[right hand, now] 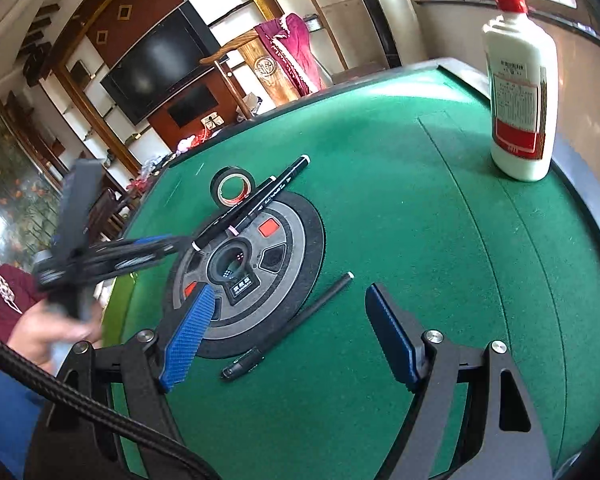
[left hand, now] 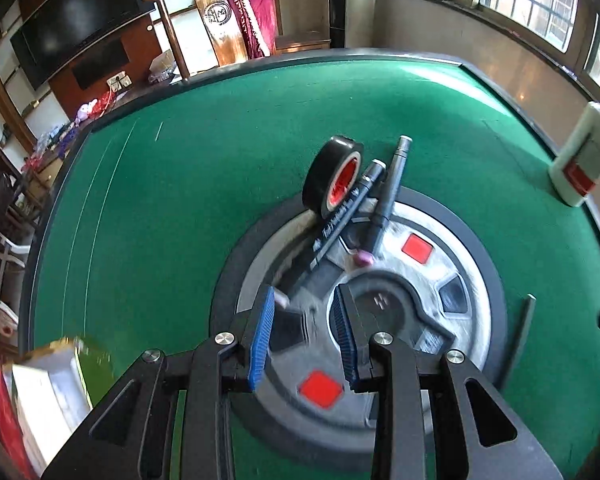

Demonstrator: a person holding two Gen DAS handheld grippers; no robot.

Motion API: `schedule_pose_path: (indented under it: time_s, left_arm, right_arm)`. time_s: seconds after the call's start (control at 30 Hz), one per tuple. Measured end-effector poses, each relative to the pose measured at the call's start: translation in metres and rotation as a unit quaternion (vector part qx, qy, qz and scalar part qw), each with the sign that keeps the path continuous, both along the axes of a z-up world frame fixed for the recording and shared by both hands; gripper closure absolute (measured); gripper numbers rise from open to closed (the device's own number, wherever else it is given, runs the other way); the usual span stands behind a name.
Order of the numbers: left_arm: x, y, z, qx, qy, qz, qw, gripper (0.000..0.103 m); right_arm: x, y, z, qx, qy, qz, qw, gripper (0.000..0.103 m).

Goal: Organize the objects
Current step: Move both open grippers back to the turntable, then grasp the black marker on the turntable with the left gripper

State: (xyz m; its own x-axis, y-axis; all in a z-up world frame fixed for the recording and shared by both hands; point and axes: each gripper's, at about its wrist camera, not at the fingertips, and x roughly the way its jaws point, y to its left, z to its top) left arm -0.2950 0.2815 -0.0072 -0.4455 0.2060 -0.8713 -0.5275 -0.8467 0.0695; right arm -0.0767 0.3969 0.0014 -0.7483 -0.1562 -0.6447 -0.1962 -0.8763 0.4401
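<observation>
A black tape roll with a red core (left hand: pixel 334 178) (right hand: pixel 233 186) stands at the far edge of the round centre panel (left hand: pixel 452 276) (right hand: pixel 300 236) of the green table. Two black markers (left hand: pixel 342 216) (right hand: pixel 276 190) lie beside it, reaching onto the panel. My left gripper (left hand: pixel 306 326) is open and empty, low over the panel near the markers' near ends. A third black pen (right hand: pixel 296 324) (left hand: pixel 522 336) lies on the felt by the panel. My right gripper (right hand: pixel 288 338) is wide open around that pen, just above it.
A white bottle with a red cap and label (right hand: pixel 518 92) (left hand: pixel 584 156) stands near the table's right edge. A green and white box (left hand: pixel 56 384) is at the near left. The table's dark rim (left hand: pixel 260 66) runs round the felt.
</observation>
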Motion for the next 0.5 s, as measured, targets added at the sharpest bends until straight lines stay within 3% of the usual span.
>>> schedule_pose_path:
  time_s: [0.13, 0.37, 0.5]
  left_arm:
    - [-0.017, 0.016, -0.006, -0.018, 0.014, 0.001, 0.9998, 0.077]
    - [-0.023, 0.043, -0.018, -0.035, 0.011, -0.029, 0.9989, 0.077]
    - [-0.02, 0.045, -0.024, -0.045, 0.016, -0.027, 0.9985, 0.083]
  right_arm:
    - [0.001, 0.012, -0.009, -0.043, -0.005, -0.007, 0.999, 0.024]
    - [0.003, 0.016, -0.015, -0.057, -0.012, -0.016, 0.998, 0.024]
    - [0.005, 0.02, -0.016, -0.061, -0.01, -0.021, 0.998, 0.024]
